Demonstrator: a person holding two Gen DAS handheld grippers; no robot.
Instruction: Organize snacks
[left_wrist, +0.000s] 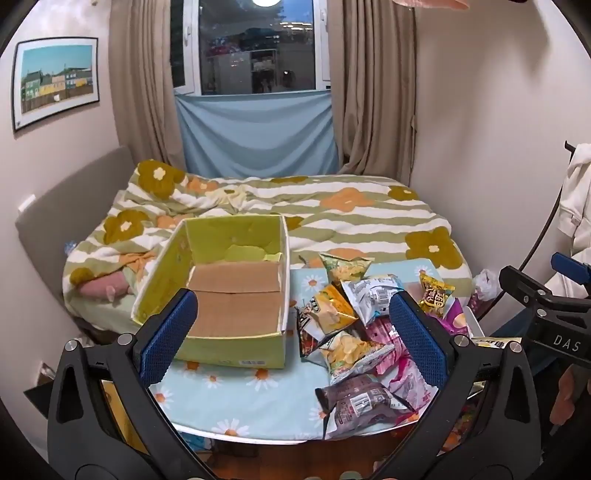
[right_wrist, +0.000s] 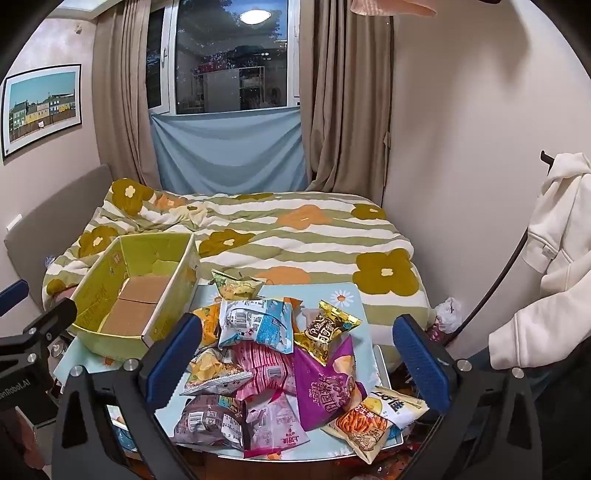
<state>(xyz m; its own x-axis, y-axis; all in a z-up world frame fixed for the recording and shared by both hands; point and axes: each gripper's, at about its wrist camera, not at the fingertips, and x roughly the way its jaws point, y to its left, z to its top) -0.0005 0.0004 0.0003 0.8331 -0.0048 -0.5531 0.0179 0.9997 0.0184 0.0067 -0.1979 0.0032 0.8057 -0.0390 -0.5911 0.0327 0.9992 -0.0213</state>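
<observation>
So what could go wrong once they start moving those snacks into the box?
The bags lie heaped and overlapping, so the jaws may drag a neighbour along. The orange packet sits at the table's front edge and could slide off. The light, empty box might shift if bumped.

box (left_wrist: 236, 295): yellow-green outside and on the inner walls, plain brown cardboard floor; ahead and left of the right tool
counter (left_wrist: 236, 398): pale blue cloth printed with white daisies, orange centres
tool pads (right_wrist: 419, 354): blue, on black arms
snack bags (right_wrist: 288, 354): purple, pink, gold, white-and-blue, yellow and brown, heaped between the right tool's pads
bed cover (right_wrist: 295, 236): green and white stripes with mustard and orange flowers; beyond the tool
curtains (left_wrist: 369, 92): beige
hoodie (right_wrist: 554, 258): cream, right of the tool
</observation>
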